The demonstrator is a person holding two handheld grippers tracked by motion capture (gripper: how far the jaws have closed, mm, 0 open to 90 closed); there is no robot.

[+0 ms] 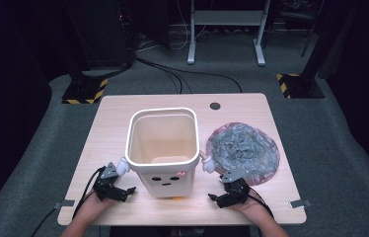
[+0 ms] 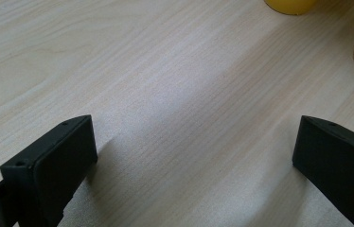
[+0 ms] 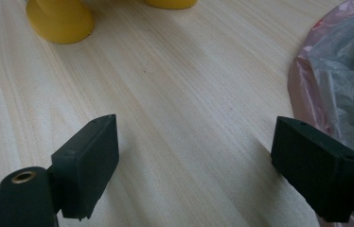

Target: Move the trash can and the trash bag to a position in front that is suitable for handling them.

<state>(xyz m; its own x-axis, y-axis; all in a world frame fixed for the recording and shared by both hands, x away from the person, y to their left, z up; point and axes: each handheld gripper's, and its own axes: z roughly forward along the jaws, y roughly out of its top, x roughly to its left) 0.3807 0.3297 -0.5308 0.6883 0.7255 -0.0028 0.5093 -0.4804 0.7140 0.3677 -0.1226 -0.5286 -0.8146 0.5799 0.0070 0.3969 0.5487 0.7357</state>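
Light wood table (image 1: 123, 123): cream bin (image 1: 163, 148) centre, crumpled plastic bag (image 1: 244, 150) just right.

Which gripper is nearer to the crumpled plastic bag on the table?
Right. The right gripper sits just in front of the plastic bag, almost at its edge. The left gripper lies across the white bin, far from it.

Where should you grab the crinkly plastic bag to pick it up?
Probably at its near edge, coming from the person's side with the right hand-held gripper, whose jaws are open. The plastic bag lies flat and spread on the table beside the white bin, but its grey middle is bunched into wrinkles, so a raised fold there would also give the jaws something to pinch.
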